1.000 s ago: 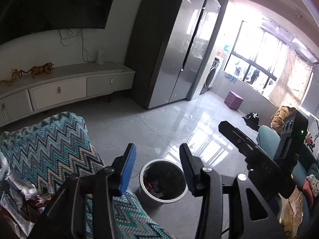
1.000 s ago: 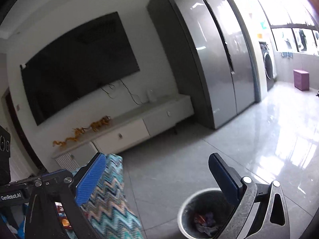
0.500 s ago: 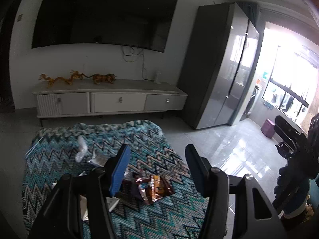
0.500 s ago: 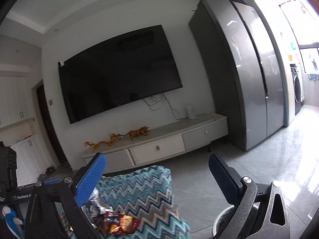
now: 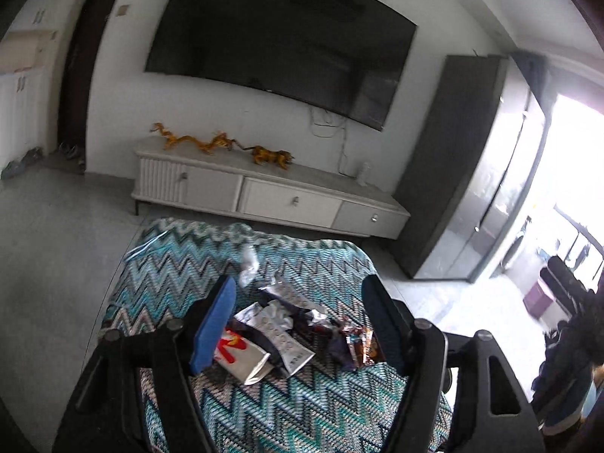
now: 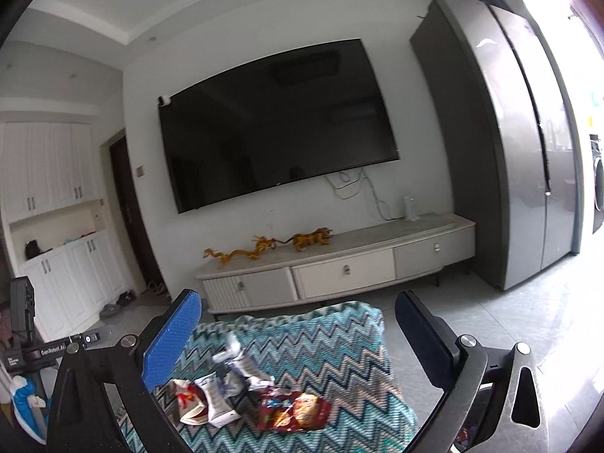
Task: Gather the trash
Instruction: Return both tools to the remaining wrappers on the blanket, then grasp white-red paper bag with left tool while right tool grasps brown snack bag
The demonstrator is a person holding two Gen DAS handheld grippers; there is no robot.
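Left wrist view shows my left hand-held gripper (image 5: 298, 324) above a heap of trash wrappers (image 5: 290, 336). Its jaws have just been opening, and nothing is between them. The blue pad (image 5: 213, 324) is on the left and the dark pad (image 5: 385, 324) is on the right, and they stand wide apart. The wrappers lie on a desk under a zigzag cloth (image 5: 181, 271) in blue, green and white. I can see a white wrapper with red and yellow print (image 5: 236, 349), a silver wrapper with round dots (image 5: 281, 330) and a brown shiny wrapper (image 5: 360, 343) at the right side of the heap. A small clear scrap (image 5: 249, 266) lies a bit farther away on the cloth.

From the right wrist view, my right hand-held gripper (image 6: 302, 336) is open too, with nothing in it. The same heap (image 6: 245, 396) lies near and low between its pads, not touching them. A red and orange snack bag (image 6: 298, 411) is the nearest piece.

Far behind the desk stands a long white TV cabinet (image 6: 339, 264) with golden animal figures (image 6: 309, 239) on top. A big dark TV (image 6: 275, 139) hangs on the wall above it. A tall grey fridge (image 6: 528, 151) stands to the right. On the far left of this view I can see part of my other gripper (image 6: 22, 339).
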